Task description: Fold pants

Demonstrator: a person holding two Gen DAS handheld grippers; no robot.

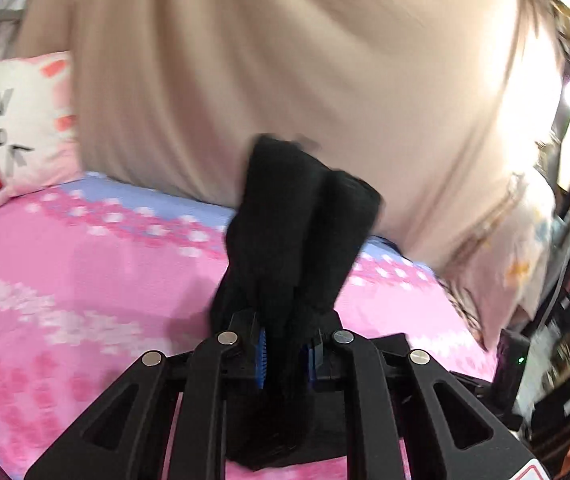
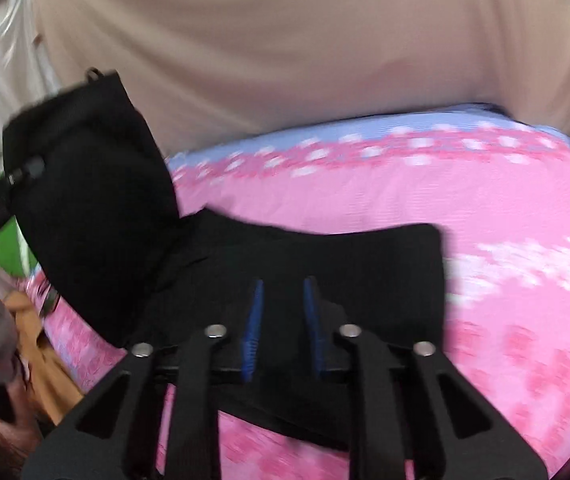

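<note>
Black pants (image 1: 293, 240) in left claw (image 1: 285, 354)

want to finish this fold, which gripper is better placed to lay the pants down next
Probably left. The left gripper is shut on a raised bundle of the pants above the bed. The right gripper is open over the flat part, gripping nothing.

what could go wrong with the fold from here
1. The left gripper pinches a bunched wad of the black pants; that end stands up off the pink bedspread, so it may land crumpled.
2. The right gripper sits over the flat part of the pants with its blue pads apart and seemingly nothing gripped, so that part could drag as the left end swings over.
3. Both views are motion-blurred; a fast move could throw the edges out of line.
</note>
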